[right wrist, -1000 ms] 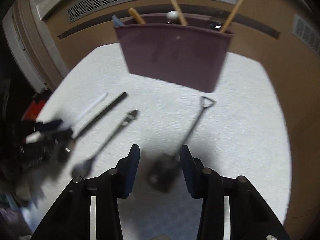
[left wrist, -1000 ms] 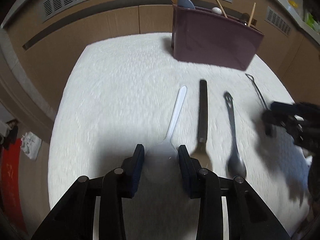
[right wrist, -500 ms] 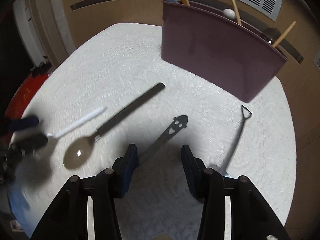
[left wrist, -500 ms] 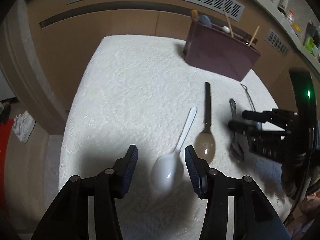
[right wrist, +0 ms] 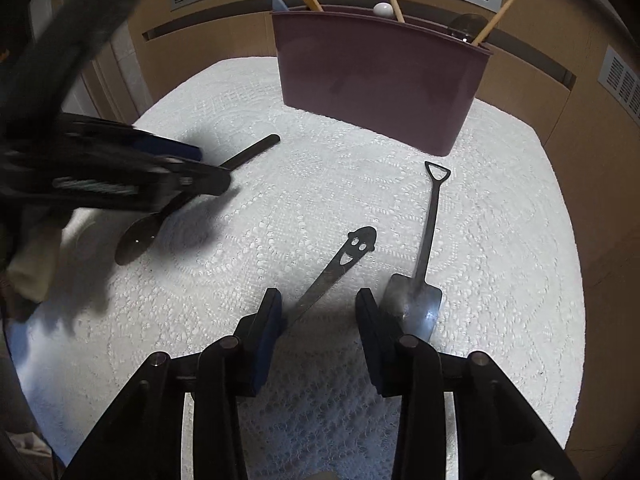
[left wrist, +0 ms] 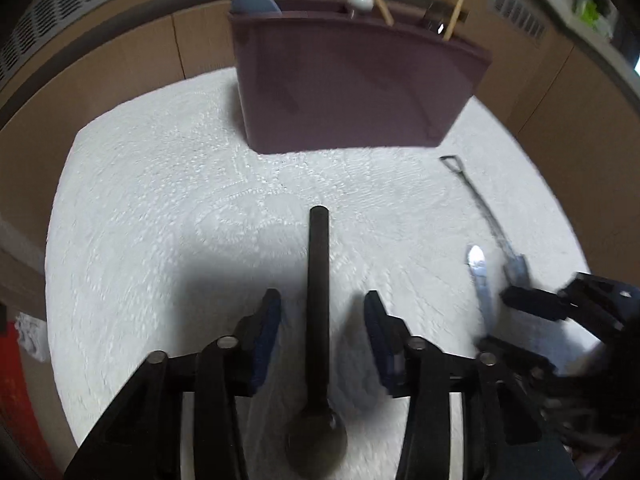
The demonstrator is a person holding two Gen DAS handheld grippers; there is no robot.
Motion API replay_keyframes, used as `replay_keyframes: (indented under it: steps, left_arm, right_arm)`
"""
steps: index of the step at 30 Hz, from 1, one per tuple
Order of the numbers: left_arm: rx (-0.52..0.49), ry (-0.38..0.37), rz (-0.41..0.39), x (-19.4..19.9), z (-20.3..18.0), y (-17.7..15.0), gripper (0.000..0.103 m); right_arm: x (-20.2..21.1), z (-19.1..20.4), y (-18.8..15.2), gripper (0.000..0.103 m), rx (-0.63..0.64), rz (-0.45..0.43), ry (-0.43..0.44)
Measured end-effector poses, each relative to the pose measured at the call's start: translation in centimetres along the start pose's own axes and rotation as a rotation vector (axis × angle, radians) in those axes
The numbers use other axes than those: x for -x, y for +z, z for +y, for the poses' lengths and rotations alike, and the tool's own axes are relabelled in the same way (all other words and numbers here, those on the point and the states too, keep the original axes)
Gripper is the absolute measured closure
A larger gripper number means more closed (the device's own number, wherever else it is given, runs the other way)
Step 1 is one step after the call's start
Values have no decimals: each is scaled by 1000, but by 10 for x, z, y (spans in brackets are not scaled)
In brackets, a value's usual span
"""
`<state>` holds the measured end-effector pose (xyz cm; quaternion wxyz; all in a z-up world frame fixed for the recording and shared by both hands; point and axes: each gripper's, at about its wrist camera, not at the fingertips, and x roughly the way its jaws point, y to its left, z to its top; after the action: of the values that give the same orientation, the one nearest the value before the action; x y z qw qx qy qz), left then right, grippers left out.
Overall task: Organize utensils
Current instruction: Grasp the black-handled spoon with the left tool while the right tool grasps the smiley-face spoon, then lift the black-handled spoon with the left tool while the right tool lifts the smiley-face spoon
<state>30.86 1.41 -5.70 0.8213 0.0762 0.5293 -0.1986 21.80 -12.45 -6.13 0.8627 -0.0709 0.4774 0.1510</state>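
Between the pads of my left tool (left wrist: 322,302), lower centre of the left wrist frame, lies the black-handled spoon (left wrist: 318,280), flat on the white lace surface (left wrist: 160,200), bowl toward me. Jaws have just been closing but stand apart, a clear gap either side of the handle, nothing gripped.

My right tool (right wrist: 318,300) sits at lower centre of its own frame, also just closing and also apart. The smiley-handled spoon (right wrist: 340,264) runs diagonally in from the upper right, its shaft just beside the left pad; I can't tell if they touch. The shovel-shaped spoon (right wrist: 424,272) lies just beside the right pad, outside it. The maroon holder (right wrist: 380,80) stands at the top of both frames, already holding sticks and other utensils.

Risks as I judge them:
- Left: thin round handle on soft lace; closing too high could miss it or roll it sideways. Pinching cloth with it would drag the surface cover.
- Right: smiley spoon is off-centre and skewed, so one pad would hit first and swivel it, or the grip lands on an edge and slips.
- Right pad could nudge the shovel spoon on closing.
- Both tools work close together at mid surface; lifting at once risks a clash.
- Holder is crowded, so an incoming handle could catch on the sticks or tip it.
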Motion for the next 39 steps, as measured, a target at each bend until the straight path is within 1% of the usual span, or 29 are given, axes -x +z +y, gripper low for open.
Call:
replay_keyframes:
  steps: [1, 2, 3, 4, 6, 8, 9, 12, 14, 15, 16, 18, 19, 20, 23, 24, 26, 28, 33, 34, 39]
  left_arm:
    - [-23, 24, -17, -1, -3, 3, 70]
    - [-42, 40, -16, -2, -5, 4, 75]
    - [-43, 44, -21, -2, -7, 4, 80]
    - [-36, 42, -26, -1, -7, 3, 91]
    - [-5, 56, -66, 7, -6, -4, 91]
    - [47, 81, -151, 23, -1, -14, 91]
    - [95, 73, -202, 35, 4, -22, 91]
    - [216, 49, -321, 64, 17, -43, 91]
    - [275, 32, -375, 78, 26, -53, 91]
    - [294, 15, -396, 85, 29, -58, 91]
    - [306, 4, -412, 90, 31, -61, 91]
    - [320, -10, -435, 99, 34, -66, 91]
    - [328, -19, -444, 102, 34, -66, 91]
    - [334, -26, -452, 107, 36, -69, 91]
    - [329, -33, -459, 110, 35, -72, 91]
    - [327, -33, -462, 111, 34, -74, 91]
    - [325, -34, -468, 115, 32, -75, 91]
    - [327, -33, -479, 121, 31, -78, 91]
    - [310, -21, -519, 138, 23, -79, 91]
    - [307, -18, -526, 142, 21, -79, 91]
    - [298, 12, -527, 149, 15, -77, 91]
  right_arm:
    - [1, -4, 0, 68, -17, -3, 16]
    - [3, -9, -1, 68, -29, -7, 24]
    - [6, -14, -2, 68, -48, -14, 34]
    - [10, -19, -1, 68, -68, -23, 37]
    - [15, -29, -1, 68, -97, -32, 34]
    - [16, -36, -1, 68, -134, -29, 41]
    - [14, -36, 1, 69, -144, -23, 46]
    - [6, -30, 8, 71, -166, 9, 59]
    - [-6, -20, 13, 73, -166, 44, 38]
    - [-11, -16, 16, 73, -169, 62, 8]
    - [-14, -10, 21, 74, -163, 58, -25]
    - [-21, 1, 29, 74, -127, 54, -59]
    - [-24, 6, 33, 81, -107, 43, -78]
    - [-27, 12, 36, 90, -83, 28, -89]
    - [-28, 27, 41, 92, 6, -5, -106]
    - [-26, 27, 42, 92, 15, -13, -101]
    - [-14, 24, 42, 92, 16, -41, -79]
    - [6, 18, 43, 92, 5, -91, -60]
    - [50, 7, 42, 93, -6, -184, -58]
    - [58, 6, 41, 103, -7, -201, -58]
    - [85, 6, 36, 103, 0, -252, -63]
